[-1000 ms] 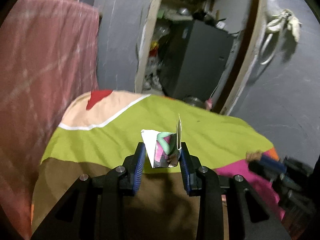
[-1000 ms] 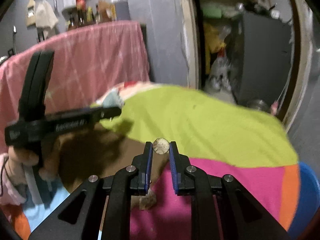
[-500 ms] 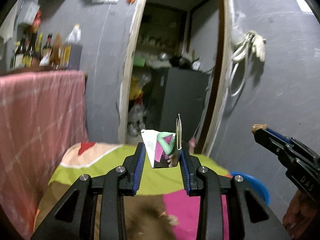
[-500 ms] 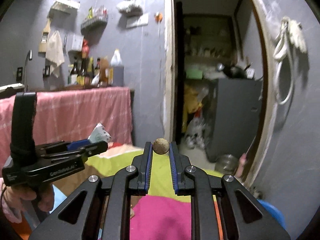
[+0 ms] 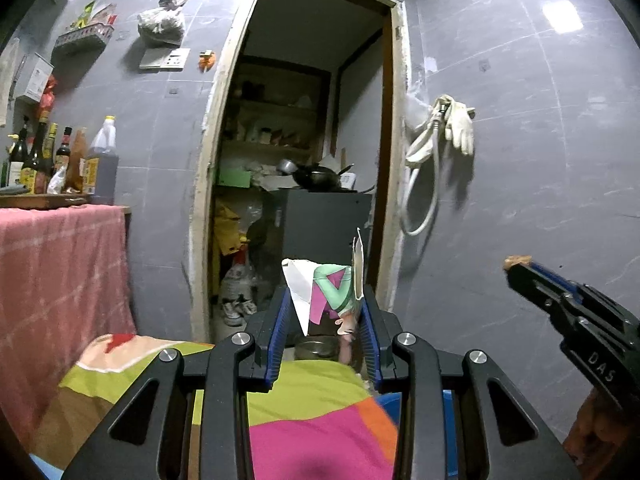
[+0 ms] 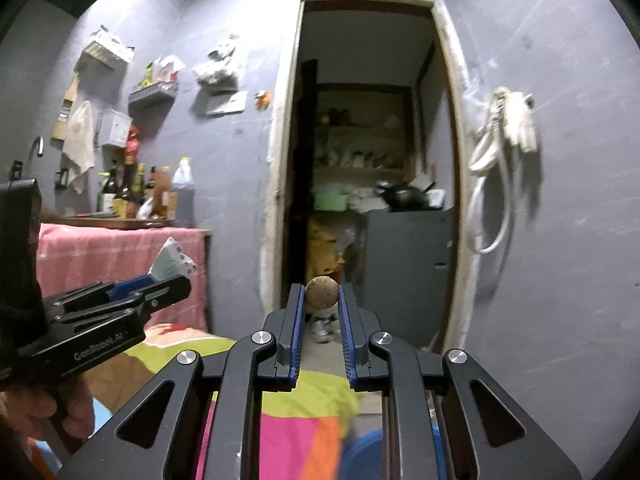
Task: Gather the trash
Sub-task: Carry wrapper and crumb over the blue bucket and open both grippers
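Your left gripper (image 5: 326, 312) is clamped on a folded paper wrapper (image 5: 320, 296), and your right gripper (image 6: 320, 300) pinches a small round brown scrap (image 6: 321, 292) at the very fingertips. Both are carried level above the colourful blanket (image 5: 320, 432), facing the doorway (image 5: 304, 160) beyond it. That scrap could roll out (only its edge is caught) if you jolt or tilt; the wrapper's loose flap could slip too.

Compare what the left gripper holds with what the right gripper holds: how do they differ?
The left gripper pinches a folded, flat paper wrapper, printed white, green and pink; the right gripper pinches a small round brownish ball. The wrapper stands taller than its pads; the ball sits at the fingertips. Both are clamped and held off the bedspread.
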